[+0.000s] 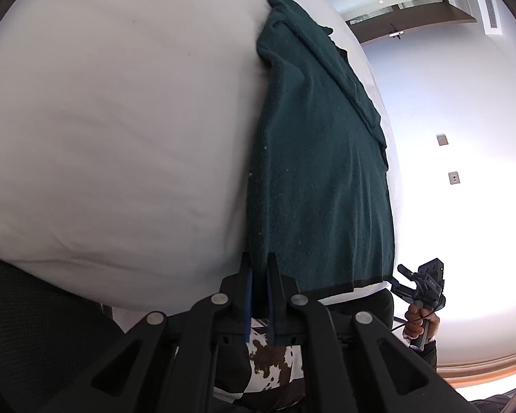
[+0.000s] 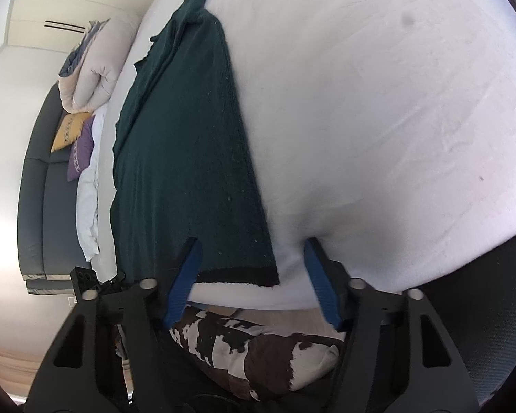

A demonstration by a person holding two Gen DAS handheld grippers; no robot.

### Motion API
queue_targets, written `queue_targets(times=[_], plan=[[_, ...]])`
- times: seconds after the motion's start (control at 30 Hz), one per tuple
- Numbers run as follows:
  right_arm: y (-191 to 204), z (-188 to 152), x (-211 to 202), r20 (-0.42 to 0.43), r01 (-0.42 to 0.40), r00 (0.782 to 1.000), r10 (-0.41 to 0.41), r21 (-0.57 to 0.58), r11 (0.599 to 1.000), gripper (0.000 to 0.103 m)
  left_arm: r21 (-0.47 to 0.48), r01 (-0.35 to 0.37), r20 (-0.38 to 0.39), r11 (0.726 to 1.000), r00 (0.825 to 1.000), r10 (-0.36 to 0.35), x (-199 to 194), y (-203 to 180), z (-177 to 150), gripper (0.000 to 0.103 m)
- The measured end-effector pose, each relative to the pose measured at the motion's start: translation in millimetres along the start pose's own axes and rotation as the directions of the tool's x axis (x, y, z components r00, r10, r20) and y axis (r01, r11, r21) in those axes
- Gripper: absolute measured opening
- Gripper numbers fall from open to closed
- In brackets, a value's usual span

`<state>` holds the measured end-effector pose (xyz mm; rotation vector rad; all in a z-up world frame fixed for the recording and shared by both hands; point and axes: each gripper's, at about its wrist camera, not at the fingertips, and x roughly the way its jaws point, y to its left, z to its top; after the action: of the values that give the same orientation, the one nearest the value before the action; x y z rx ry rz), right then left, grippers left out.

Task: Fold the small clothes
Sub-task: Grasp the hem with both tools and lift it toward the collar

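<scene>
A dark green garment (image 1: 313, 158) lies lengthwise on the white bed sheet (image 1: 120, 120), its black hem at the near edge. My left gripper (image 1: 259, 261) is shut on the garment's near left hem corner. In the right wrist view the same garment (image 2: 185, 144) lies on the sheet (image 2: 378, 103). My right gripper (image 2: 251, 251) is open, its blue fingers (image 2: 189, 261) straddling the near right hem corner, one finger over the cloth and the other over bare sheet. The right gripper also shows in the left wrist view (image 1: 423, 282), held in a hand.
A cow-print cushion (image 2: 258, 351) lies below the bed's near edge. A folded beige duvet (image 2: 93, 65), a yellow pillow (image 2: 68, 130) and a purple pillow (image 2: 82, 151) sit at the far left against a dark headboard (image 2: 41, 179). A black mesh chair (image 1: 24, 327) is close by.
</scene>
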<state>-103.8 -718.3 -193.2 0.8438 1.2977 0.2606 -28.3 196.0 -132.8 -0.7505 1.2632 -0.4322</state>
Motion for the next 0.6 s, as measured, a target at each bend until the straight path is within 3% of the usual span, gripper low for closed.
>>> queue_targets(times=[0.07, 0.23, 0.37, 0.6], plan=[[4, 1, 5, -0.016, -0.006, 1.0, 0.006, -0.003, 1.0, 0.038, -0.001, 0.003, 0.002, 1.0, 1.0, -0.003, 0, 0, 0, 0.006], [19, 2, 16, -0.036, 0.012, 0.999, -0.014, -0.042, 0.999, 0.028, -0.001, 0.02, 0.009, 1.0, 1.0, -0.02, -3, 1, 0, 0.006], [24, 0, 15, -0.04, 0.021, 0.999, -0.024, -0.069, 0.997, 0.007, 0.001, 0.039, 0.014, 0.999, 0.999, -0.039, -6, 1, 0, 0.006], [49, 2, -3, 0.012, -0.025, 1.0, 0.027, -0.145, 0.989, 0.006, -0.03, 0.177, 0.069, 0.984, 0.982, -0.174, -24, -4, 6, 0.005]])
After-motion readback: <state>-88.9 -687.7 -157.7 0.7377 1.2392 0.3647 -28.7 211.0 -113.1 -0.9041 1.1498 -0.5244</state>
